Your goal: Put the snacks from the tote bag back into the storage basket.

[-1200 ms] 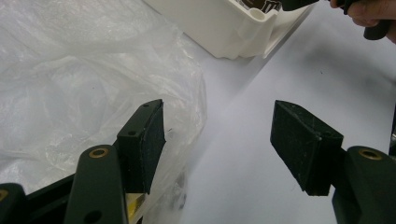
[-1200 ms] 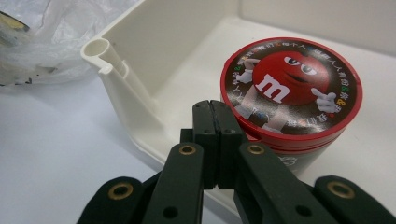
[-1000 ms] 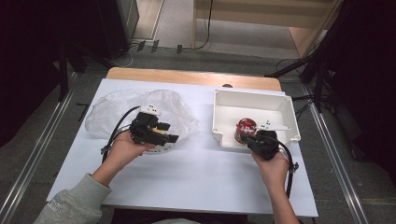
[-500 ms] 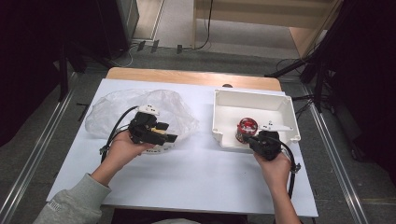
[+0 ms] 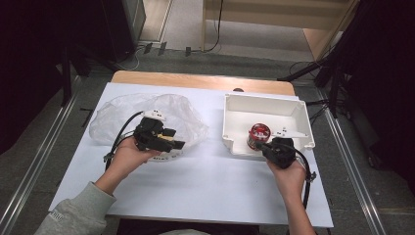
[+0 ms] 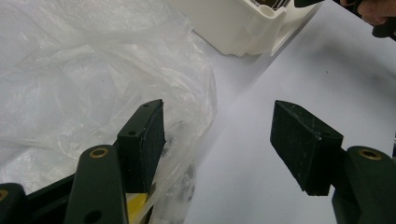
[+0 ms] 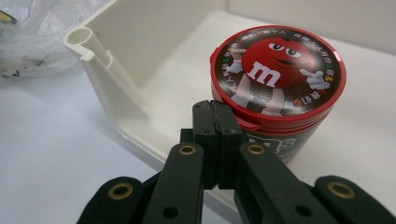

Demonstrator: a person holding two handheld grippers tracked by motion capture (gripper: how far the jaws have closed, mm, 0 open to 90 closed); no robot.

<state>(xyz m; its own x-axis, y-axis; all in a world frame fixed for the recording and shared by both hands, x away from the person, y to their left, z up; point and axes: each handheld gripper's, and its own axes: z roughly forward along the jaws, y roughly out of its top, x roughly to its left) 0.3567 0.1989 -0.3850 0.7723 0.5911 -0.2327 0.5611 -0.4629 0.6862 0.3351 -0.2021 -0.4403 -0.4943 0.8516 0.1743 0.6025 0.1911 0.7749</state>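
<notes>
A round candy tin (image 5: 258, 134) with a red lid (image 7: 278, 70) stands upright in the white bin (image 5: 288, 110), near its front wall. My right gripper (image 5: 259, 146) is shut with nothing between its pads; its fingertips (image 7: 215, 109) rest against the tin's lid rim on the near side. My left gripper (image 5: 169, 142) hangs open over the right edge of a crumpled clear plastic bag (image 5: 127, 117). In the left gripper view one pad (image 6: 142, 140) lies over the bag (image 6: 93, 70) and the other pad (image 6: 303, 140) over bare table. Something yellow (image 6: 135, 205) shows inside the bag under the jaws.
The white tabletop (image 5: 210, 181) carries the bag at the left and the bin at the right. The bin's corner (image 6: 233, 23) lies just beyond the bag, and its front wall (image 7: 116, 84) stands between my right gripper and the tin. Dark floor and rails surround the table.
</notes>
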